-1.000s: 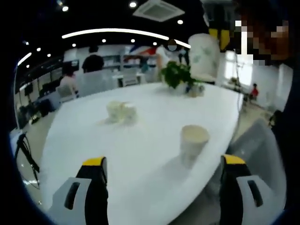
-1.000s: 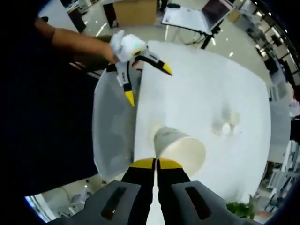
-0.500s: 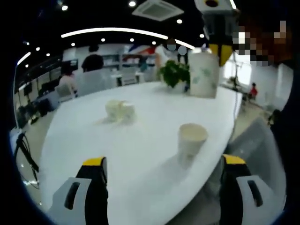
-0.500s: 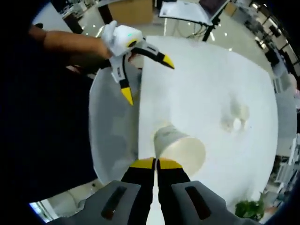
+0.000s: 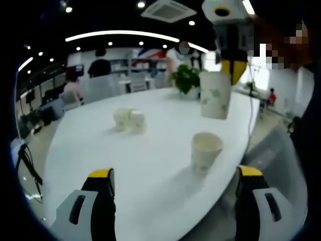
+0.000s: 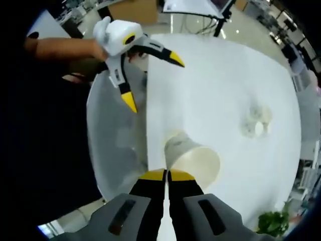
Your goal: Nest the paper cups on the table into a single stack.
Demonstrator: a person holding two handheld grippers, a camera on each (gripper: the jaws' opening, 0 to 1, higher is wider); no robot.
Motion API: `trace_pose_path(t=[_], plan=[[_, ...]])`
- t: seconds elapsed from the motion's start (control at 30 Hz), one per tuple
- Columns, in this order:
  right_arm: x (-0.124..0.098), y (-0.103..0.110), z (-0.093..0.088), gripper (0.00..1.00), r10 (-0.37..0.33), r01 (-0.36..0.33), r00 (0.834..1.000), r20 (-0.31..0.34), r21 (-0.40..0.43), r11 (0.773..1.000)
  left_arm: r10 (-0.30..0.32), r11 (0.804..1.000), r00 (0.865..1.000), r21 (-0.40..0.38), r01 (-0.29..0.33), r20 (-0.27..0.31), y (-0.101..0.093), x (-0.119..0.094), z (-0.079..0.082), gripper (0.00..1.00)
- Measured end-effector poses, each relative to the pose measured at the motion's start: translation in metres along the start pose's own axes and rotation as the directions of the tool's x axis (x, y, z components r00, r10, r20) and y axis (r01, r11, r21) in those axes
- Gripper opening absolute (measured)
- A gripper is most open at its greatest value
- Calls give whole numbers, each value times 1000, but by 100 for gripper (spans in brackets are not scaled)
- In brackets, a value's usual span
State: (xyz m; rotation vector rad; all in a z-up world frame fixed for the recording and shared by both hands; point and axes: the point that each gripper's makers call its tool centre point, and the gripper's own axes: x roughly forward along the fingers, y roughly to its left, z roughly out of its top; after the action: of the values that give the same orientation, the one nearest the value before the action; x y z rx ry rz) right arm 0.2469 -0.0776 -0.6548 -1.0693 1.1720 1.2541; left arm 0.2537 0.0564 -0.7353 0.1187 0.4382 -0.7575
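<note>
A white paper cup (image 5: 206, 150) stands upright on the white table (image 5: 125, 160), a little ahead of my left gripper (image 5: 174, 173), whose jaws stand wide open with nothing between them. Above that cup hangs a second paper cup (image 5: 215, 94) with a green print, held at its rim from above by my right gripper (image 5: 233, 70). In the right gripper view the jaws of my right gripper (image 6: 167, 175) are shut on the held cup (image 6: 193, 158), and my left gripper (image 6: 153, 81) is open over the table's edge. Two more cups (image 5: 129, 119) sit together farther off.
A potted plant (image 5: 186, 78) stands at the far end of the table. A pale chair (image 6: 115, 130) is pushed against the table's near edge, under the left gripper. A person's arm (image 6: 60, 50) holds the left gripper. People sit in the room beyond.
The held cup has come down in the left gripper view, closer above the standing cup. My left gripper has stayed open and nearly still.
</note>
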Motion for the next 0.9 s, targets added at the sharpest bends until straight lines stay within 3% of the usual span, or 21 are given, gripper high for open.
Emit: trace_pose_path(t=[0.2,0.9], plan=[[14,-4,0,0,-1,1,1000,-5,-14,1000,-11,1000,1000,-3,11,20,-2,-1,5,99],[58,-6,-7,0,-2,-2,999,-43,-105,994,-8,1000,1000,-2,8,9,0,0,2,99]])
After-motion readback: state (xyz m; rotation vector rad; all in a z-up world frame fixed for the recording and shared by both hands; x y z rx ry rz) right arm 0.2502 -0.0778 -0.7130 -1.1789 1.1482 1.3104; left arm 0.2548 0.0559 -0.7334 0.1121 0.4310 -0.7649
